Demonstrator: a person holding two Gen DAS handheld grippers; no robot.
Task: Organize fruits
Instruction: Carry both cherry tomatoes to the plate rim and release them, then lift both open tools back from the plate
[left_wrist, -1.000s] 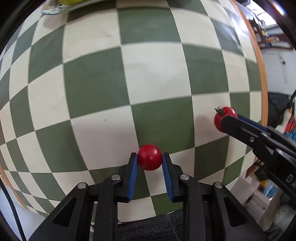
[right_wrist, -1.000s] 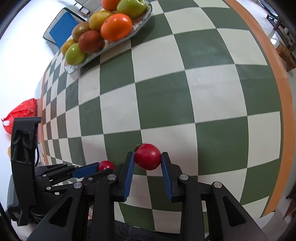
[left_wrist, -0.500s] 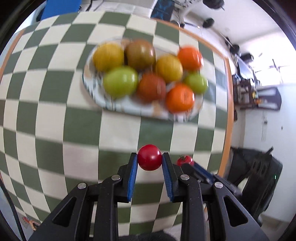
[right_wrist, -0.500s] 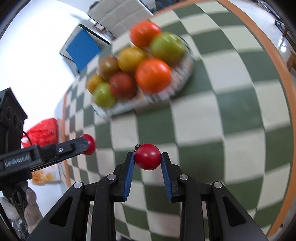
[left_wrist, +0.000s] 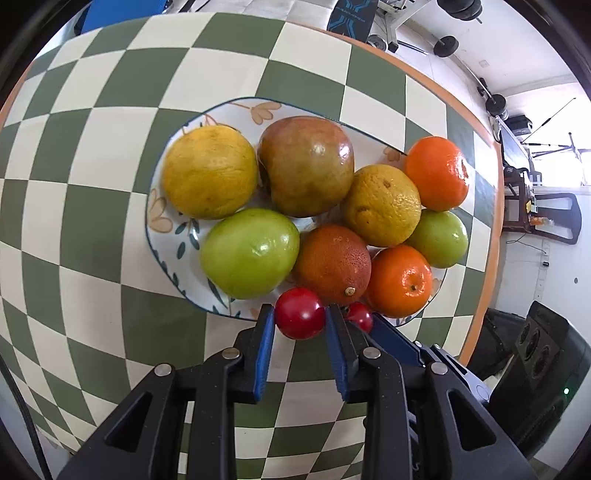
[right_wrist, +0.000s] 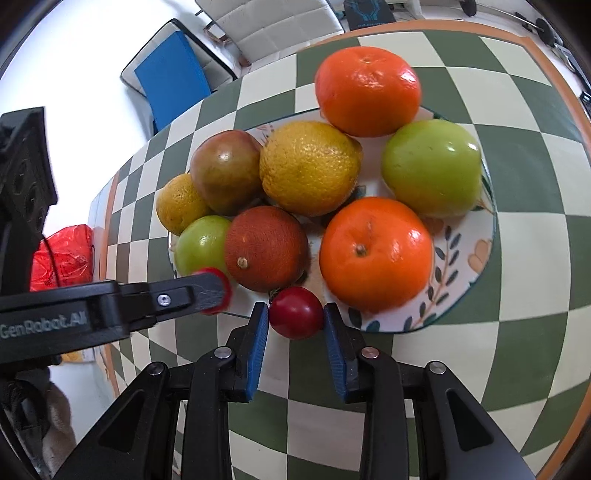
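Tomato (left_wrist: 300, 318) in left claw (left_wrist: 300, 325), nr plate (left_wrist: 157, 221)

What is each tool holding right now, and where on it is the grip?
Each holds a small red tomato pinched across its round sides: the left tool grips one tomato, the right tool grips the other tomato.

Between the left gripper's (left_wrist: 300, 319) matt blue ribbed pads (left_wrist: 265, 350), the tomato (left_wrist: 299, 313) is smooth and glossy. Beyond the jaws, the glazed plate (left_wrist: 159, 225) holds a waxy green apple (left_wrist: 249, 253), a pitted, dull orange (left_wrist: 332, 263) and a shiny tangerine (left_wrist: 400, 282). The right gripper's (right_wrist: 295, 321) black arms look like matt plastic with metal screws (right_wrist: 220, 352).
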